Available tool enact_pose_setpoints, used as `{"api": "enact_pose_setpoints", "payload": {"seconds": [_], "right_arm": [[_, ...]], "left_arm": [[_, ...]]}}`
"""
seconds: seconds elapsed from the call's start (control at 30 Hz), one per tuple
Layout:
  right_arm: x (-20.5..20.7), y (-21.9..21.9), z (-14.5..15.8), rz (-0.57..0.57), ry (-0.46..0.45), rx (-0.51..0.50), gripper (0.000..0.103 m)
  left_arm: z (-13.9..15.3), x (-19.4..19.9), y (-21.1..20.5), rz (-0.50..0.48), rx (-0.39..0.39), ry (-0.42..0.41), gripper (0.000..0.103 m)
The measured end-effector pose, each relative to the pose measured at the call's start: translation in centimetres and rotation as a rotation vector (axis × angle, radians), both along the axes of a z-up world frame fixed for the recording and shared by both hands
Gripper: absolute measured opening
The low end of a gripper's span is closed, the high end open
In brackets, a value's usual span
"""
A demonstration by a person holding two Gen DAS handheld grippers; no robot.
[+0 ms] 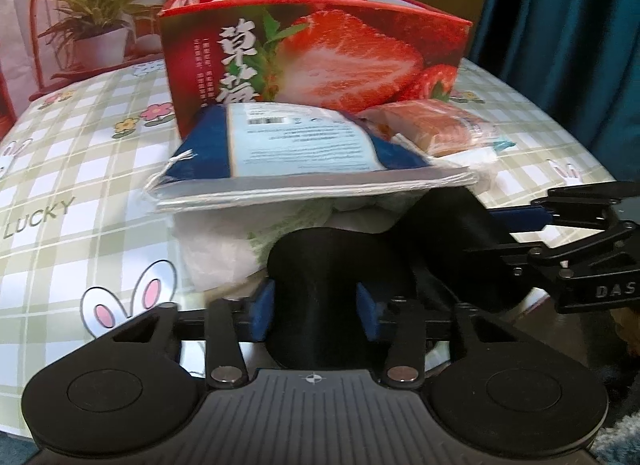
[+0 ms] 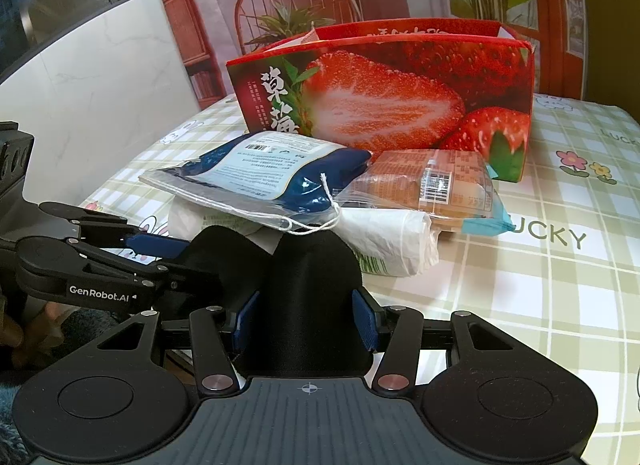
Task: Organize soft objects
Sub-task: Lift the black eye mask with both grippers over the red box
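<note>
A black soft bundle (image 1: 320, 265) fills the gap between my left gripper's (image 1: 316, 305) blue pads, which press on it. A second black lobe (image 2: 312, 265) sits the same way in my right gripper (image 2: 306, 315). I cannot tell whether the two lobes are one piece. Each gripper shows from the side in the other view, with the right gripper's finger (image 1: 520, 213) and the left gripper's finger (image 2: 156, 243) reaching in. Just beyond lie a blue-and-white drawstring packet (image 2: 256, 173), a wrapped bread pack (image 2: 440, 181) and a white plastic bag (image 2: 384, 237) partly under them.
An open red strawberry box (image 2: 380, 97) stands behind the pile on the green checked tablecloth (image 2: 540, 285). A white wall (image 2: 100, 77) borders the table on one side, and a teal curtain (image 1: 560, 25) hangs on the other.
</note>
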State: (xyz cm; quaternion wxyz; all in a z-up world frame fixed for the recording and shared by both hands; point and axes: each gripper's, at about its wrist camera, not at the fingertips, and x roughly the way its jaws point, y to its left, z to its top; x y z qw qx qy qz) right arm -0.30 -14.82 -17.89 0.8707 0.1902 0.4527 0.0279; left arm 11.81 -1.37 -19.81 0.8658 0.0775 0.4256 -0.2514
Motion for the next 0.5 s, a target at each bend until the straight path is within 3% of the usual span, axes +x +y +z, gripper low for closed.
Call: {"api": "enact_pose_setpoints", "payload": {"seconds": [0.1, 0.27, 0.5], "right_arm": [[0.0, 0.0, 0.0, 0.0, 0.001, 0.001, 0.047], [0.0, -0.1, -0.1, -0.004, 0.001, 0.008, 0.046], [-0.1, 0.0, 1.2, 0.027, -0.061, 0.019, 0.025]], "left_arm": [[0.0, -0.2, -0.2, -0.028, -0.018, 0.008, 0.022], [0.2, -0.2, 0.2, -0.027, -0.064, 0.021, 0.017], [2.6, -0.9, 1.0, -0.064, -0.167, -0.011, 0.016]]}}
